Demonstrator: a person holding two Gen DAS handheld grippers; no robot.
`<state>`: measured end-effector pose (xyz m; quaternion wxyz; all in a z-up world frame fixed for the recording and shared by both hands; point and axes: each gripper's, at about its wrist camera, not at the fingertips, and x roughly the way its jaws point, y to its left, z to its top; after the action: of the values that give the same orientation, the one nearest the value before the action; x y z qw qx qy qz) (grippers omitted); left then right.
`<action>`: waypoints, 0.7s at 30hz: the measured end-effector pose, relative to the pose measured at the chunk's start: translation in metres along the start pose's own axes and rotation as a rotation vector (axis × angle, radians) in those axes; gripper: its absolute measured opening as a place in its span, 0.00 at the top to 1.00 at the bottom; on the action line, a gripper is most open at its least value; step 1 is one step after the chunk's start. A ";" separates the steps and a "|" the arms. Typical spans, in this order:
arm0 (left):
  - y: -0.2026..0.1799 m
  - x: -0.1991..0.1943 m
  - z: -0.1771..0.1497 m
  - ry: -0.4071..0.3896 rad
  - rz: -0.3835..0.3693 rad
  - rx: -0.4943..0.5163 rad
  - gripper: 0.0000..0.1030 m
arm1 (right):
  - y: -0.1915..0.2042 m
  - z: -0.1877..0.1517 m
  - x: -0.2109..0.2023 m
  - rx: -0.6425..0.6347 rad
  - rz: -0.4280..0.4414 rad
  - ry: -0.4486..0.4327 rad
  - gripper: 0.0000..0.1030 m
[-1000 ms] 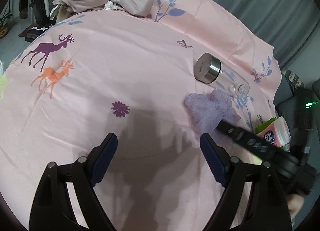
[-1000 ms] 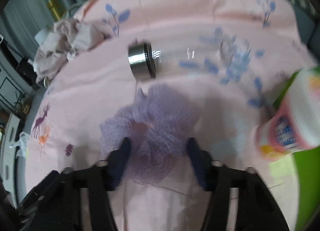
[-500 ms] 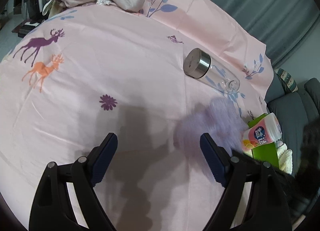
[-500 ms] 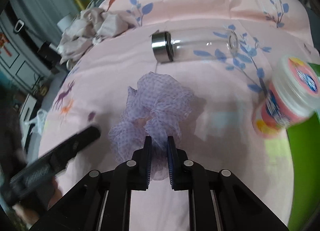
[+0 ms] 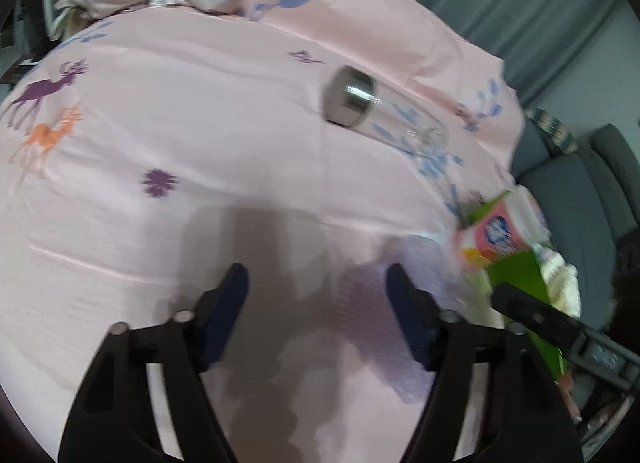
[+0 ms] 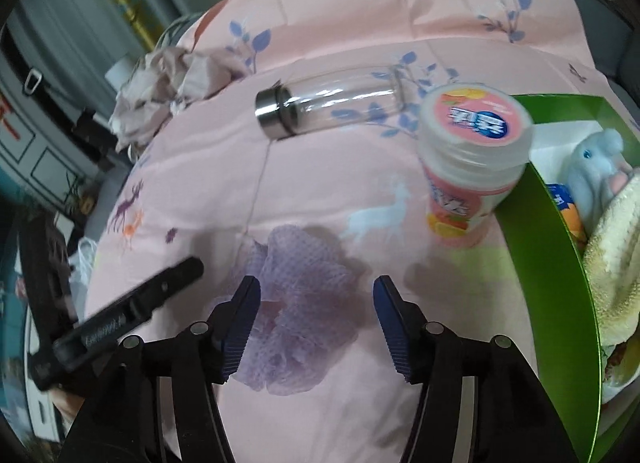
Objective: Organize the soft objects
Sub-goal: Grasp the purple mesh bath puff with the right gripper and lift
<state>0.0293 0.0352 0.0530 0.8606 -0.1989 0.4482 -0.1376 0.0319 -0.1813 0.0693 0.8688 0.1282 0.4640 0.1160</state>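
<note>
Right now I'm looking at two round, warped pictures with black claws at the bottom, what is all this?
Each picture comes from a fisheye camera on a hand-held two-finger gripper. One looks along the left gripper, whose jaws are closing on nothing. The other looks along the right gripper, whose jaws are opening beside a purple mesh puff lying on the pink sheet. Also there: a glass bottle, a pink jar and a green box holding soft things.
</note>
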 end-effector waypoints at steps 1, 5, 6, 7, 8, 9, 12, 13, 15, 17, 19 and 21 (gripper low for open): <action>-0.005 0.002 -0.003 0.011 -0.040 0.009 0.48 | -0.001 0.000 0.003 0.010 0.012 0.007 0.42; -0.020 0.014 -0.012 0.092 -0.148 0.041 0.58 | -0.003 -0.002 0.019 0.037 0.081 0.047 0.42; -0.023 0.016 -0.015 0.103 -0.153 0.049 0.59 | -0.003 -0.002 0.023 0.043 0.087 0.053 0.42; -0.026 0.019 -0.018 0.116 -0.160 0.063 0.60 | -0.003 -0.003 0.025 0.046 0.089 0.057 0.42; -0.031 0.024 -0.021 0.135 -0.164 0.082 0.64 | -0.002 -0.004 0.030 0.050 0.091 0.071 0.42; -0.033 0.026 -0.023 0.146 -0.172 0.092 0.68 | -0.003 -0.005 0.034 0.055 0.091 0.086 0.42; -0.035 0.040 -0.029 0.192 -0.185 0.091 0.75 | -0.007 -0.010 0.048 0.093 0.109 0.140 0.42; -0.036 0.041 -0.031 0.189 -0.175 0.092 0.77 | -0.008 -0.011 0.052 0.099 0.121 0.154 0.42; -0.039 0.040 -0.032 0.181 -0.164 0.112 0.78 | -0.008 -0.013 0.055 0.098 0.142 0.155 0.50; -0.041 0.039 -0.033 0.174 -0.158 0.126 0.80 | -0.007 -0.013 0.056 0.105 0.175 0.159 0.59; -0.041 0.038 -0.034 0.164 -0.156 0.130 0.81 | -0.005 -0.014 0.053 0.105 0.206 0.150 0.68; -0.044 0.035 -0.034 0.145 -0.164 0.144 0.82 | -0.002 -0.013 0.047 0.094 0.217 0.137 0.70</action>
<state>0.0184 -0.0254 0.0313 0.8239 -0.1622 0.4804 -0.2531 0.0464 -0.1666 0.0248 0.8104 0.2101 0.5106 0.1959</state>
